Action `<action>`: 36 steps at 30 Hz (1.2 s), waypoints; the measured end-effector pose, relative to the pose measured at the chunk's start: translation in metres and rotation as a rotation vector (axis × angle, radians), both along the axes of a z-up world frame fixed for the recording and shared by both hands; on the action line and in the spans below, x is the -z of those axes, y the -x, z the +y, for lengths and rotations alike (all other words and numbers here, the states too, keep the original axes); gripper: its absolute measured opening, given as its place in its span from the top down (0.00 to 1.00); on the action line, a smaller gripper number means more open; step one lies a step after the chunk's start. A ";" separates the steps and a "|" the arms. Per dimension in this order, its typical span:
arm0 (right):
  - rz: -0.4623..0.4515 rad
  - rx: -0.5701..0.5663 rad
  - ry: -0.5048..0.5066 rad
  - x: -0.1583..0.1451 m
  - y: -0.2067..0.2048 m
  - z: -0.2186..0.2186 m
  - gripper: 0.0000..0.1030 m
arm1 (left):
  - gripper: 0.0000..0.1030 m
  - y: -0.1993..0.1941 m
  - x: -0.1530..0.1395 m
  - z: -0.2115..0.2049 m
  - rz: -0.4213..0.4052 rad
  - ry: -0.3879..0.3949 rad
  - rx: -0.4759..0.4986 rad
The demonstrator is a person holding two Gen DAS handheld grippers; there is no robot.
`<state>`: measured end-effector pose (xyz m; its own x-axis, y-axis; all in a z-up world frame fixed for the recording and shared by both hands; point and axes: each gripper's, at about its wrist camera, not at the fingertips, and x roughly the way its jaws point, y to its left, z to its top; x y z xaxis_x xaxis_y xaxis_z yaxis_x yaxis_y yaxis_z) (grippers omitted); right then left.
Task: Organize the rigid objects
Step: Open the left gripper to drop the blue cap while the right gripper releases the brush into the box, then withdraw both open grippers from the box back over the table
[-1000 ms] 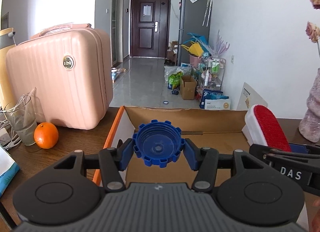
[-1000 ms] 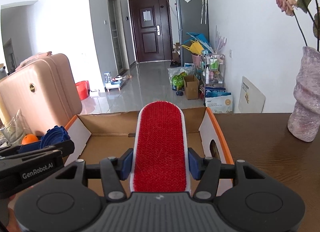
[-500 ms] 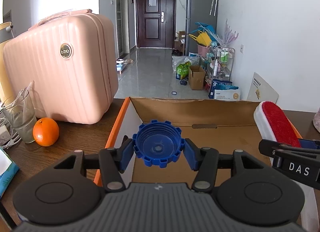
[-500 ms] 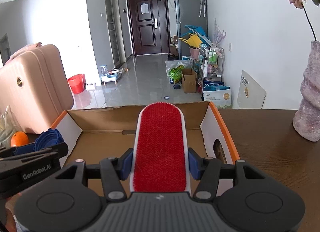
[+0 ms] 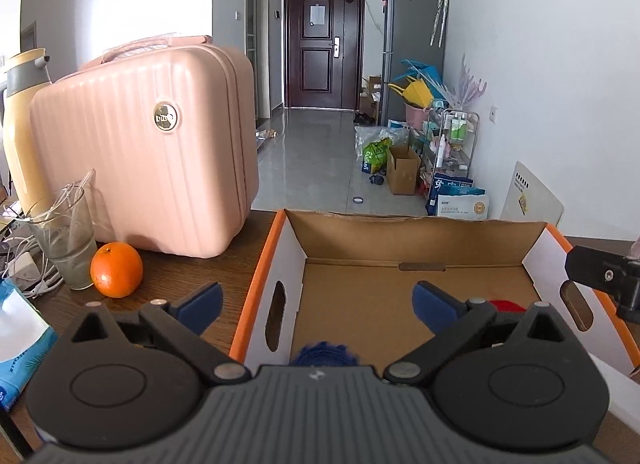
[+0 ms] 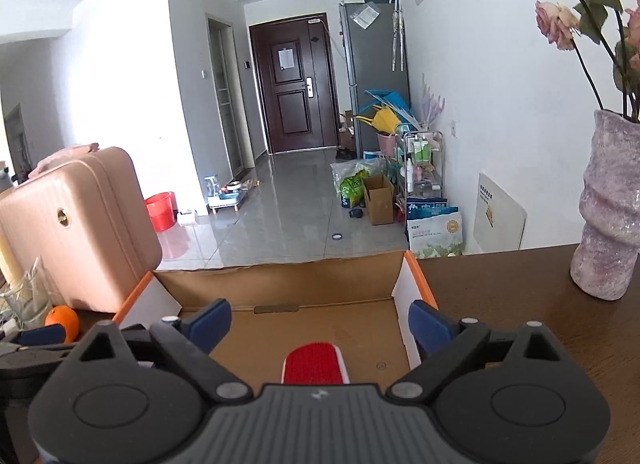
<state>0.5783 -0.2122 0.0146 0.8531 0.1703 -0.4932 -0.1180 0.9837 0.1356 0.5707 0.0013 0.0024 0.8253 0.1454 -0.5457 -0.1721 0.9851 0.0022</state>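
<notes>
Release step: left tool (image 5: 316, 300) and right tool (image 6: 320, 322) opening, nothing pinched; cap (image 5: 323, 354) and brush (image 6: 314, 362) lying in box (image 5: 416, 234). Next: withdraw, fetch remaining items

The blue cap (image 5: 323, 355), ridged around its rim, lies inside the cardboard box (image 5: 416, 236) near its left wall, mostly hidden at the frame's lower edge. The lint brush (image 6: 313, 364), red pile facing up with a white rim, rests on the box floor toward the right wall.
</notes>
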 end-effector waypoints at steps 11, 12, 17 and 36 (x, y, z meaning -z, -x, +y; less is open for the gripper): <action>-0.005 -0.009 0.023 -0.004 0.011 0.004 0.02 | 0.00 0.010 -0.006 0.000 -0.008 0.003 0.005; -0.008 -0.007 0.021 -0.005 0.013 0.003 0.02 | 0.00 0.012 -0.006 0.000 -0.009 0.001 0.004; -0.021 -0.001 0.022 -0.007 0.023 0.000 0.00 | 0.00 0.022 -0.011 0.003 -0.024 0.005 -0.001; -0.082 -0.013 0.049 -0.016 0.096 -0.006 0.00 | 0.00 0.090 -0.024 0.002 -0.086 -0.017 0.029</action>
<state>0.4826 -0.2180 0.0302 0.8890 0.1590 -0.4295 -0.1396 0.9872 0.0765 0.4807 0.0030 0.0264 0.8731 0.1291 -0.4701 -0.1435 0.9896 0.0052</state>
